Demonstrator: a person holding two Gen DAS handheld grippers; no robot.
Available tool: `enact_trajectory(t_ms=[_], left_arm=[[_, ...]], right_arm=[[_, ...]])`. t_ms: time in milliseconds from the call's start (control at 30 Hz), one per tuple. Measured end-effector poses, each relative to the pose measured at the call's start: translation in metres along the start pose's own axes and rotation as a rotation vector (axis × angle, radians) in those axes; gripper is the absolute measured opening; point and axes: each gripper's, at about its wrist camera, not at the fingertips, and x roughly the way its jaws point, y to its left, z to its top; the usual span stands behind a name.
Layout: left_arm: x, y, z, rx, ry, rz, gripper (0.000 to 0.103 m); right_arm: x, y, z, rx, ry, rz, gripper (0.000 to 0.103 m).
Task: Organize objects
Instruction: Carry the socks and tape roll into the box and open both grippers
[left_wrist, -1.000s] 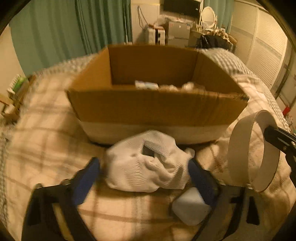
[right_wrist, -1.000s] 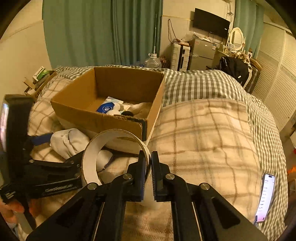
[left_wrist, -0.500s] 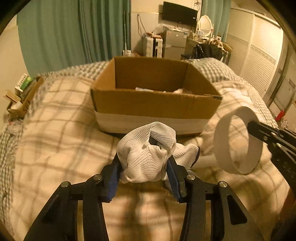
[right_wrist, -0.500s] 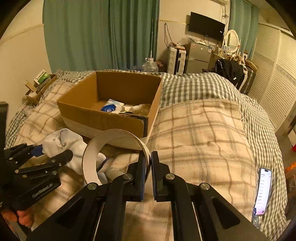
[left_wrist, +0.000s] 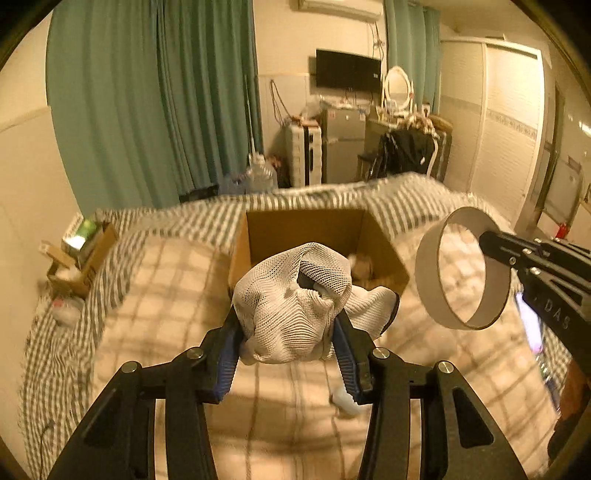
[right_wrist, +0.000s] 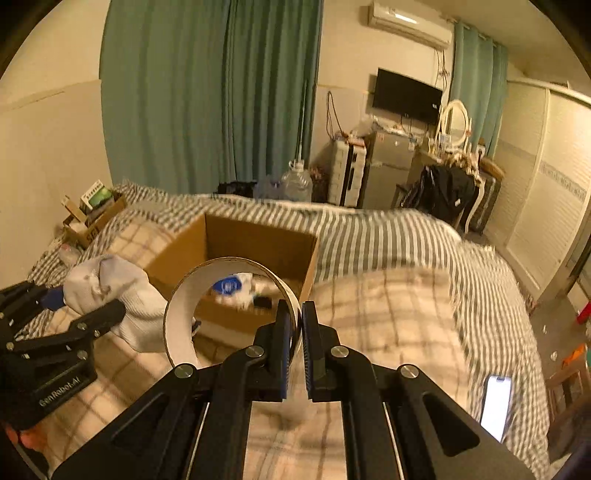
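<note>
Left gripper (left_wrist: 286, 334) is clamping a white mesh cloth (left_wrist: 291, 299), holding it above the plaid bedcover (left_wrist: 155, 295) before the cardboard box (left_wrist: 314, 229). Right gripper (right_wrist: 298, 332) is pinching a cardboard ring (right_wrist: 177, 317) by its wall, aloft.

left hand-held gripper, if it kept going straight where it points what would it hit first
Probably the cardboard box: the left hand-held gripper, shut on the white mesh cloth, aims at its open top. Depth is unclear, so it might strike the near wall.
</note>
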Motion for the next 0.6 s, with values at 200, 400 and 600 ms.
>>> enact_trajectory(t_ms=[200, 400, 600], left_arm=[[-0.002, 0.004, 0.048, 0.004, -0.059, 0.0, 0.047], [0.014, 0.003, 0.084, 0.034, -0.079, 0.009, 0.047], [0.057, 0.004, 0.101, 0.058, -0.054, 0.018, 0.047]], right_arm=[[0.0, 0.005, 0.049, -0.046, -0.045, 0.018, 0.006], [0.021, 0.001, 0.094, -0.046, -0.062, 0.04, 0.006], [0.073, -0.001, 0.115, -0.049, -0.022, 0.06, 0.006]])
